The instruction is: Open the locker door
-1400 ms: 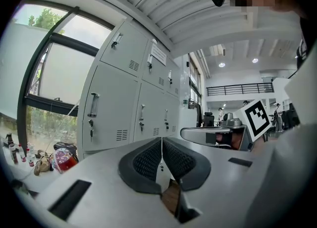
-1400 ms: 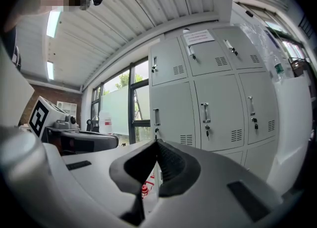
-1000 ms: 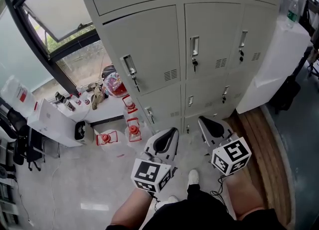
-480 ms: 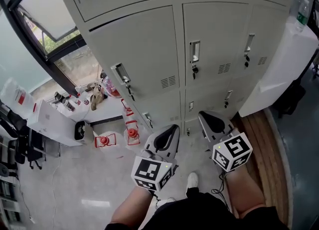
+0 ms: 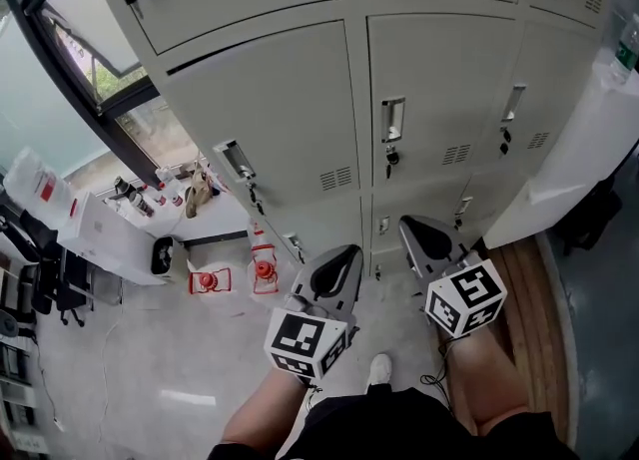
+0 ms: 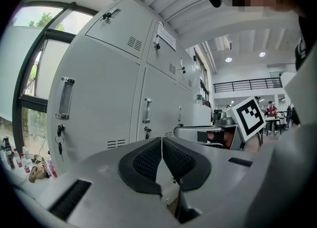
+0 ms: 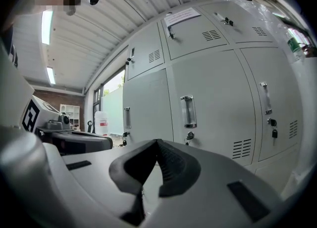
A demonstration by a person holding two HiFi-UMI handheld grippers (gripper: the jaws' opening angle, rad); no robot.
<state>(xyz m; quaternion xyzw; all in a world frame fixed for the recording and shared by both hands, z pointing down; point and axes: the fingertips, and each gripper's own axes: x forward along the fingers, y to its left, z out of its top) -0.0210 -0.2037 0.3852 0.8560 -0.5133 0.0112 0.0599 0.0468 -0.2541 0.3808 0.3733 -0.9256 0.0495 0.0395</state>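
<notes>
A bank of grey lockers (image 5: 300,129) stands in front of me, all doors closed. Each door has a vertical metal handle with a key in the lock beneath: the middle door's handle (image 5: 392,121) (image 7: 187,112), the left door's handle (image 5: 237,161) (image 6: 66,98). My left gripper (image 5: 343,252) (image 6: 162,141) is shut and empty, held level short of the lockers. My right gripper (image 5: 413,225) (image 7: 157,143) is also shut with nothing in it, beside the left and apart from the doors. Neither touches a handle.
Red and white containers (image 5: 262,268) lie on the floor by the locker's left foot. White boxes (image 5: 100,233) and a window (image 5: 90,39) are at the left. A white covered block (image 5: 589,139) and a wooden floor strip (image 5: 521,283) flank the right. My shoe (image 5: 379,368) shows below.
The lockers have drawn nearer and larger in the head view as both grippers moved toward them. Both pairs of jaws stay shut.
</notes>
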